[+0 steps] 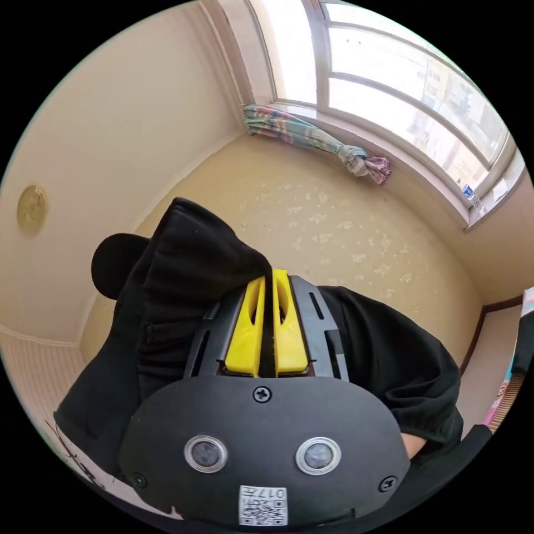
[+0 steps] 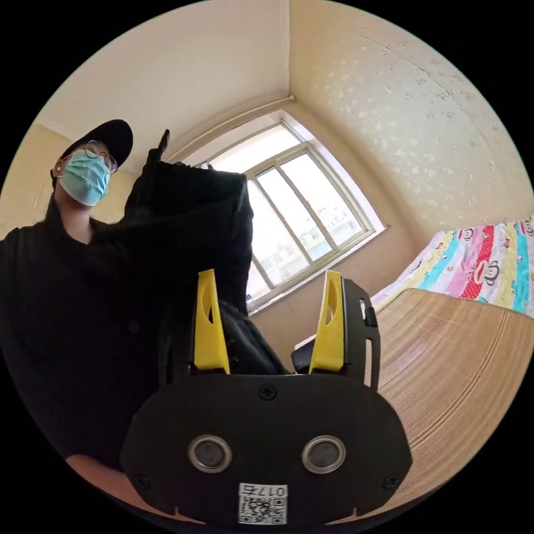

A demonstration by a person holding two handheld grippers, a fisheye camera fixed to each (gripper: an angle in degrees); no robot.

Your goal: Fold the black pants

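Left tongs [image 1: 267,278] are seen clenched on the black pants [image 1: 189,261], right tongs [image 2: 270,311] released (cloth judged soft, limp; waistband edge is advised for gripping).

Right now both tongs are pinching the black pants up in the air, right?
Not both. In the left gripper view the left tongs are shut on the pants, but the right gripper view shows the right tongs wide open, pinching nothing.

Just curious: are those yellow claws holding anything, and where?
The left gripper pinches the black fabric pants at a bunched edge. The right gripper is open, holding nothing.
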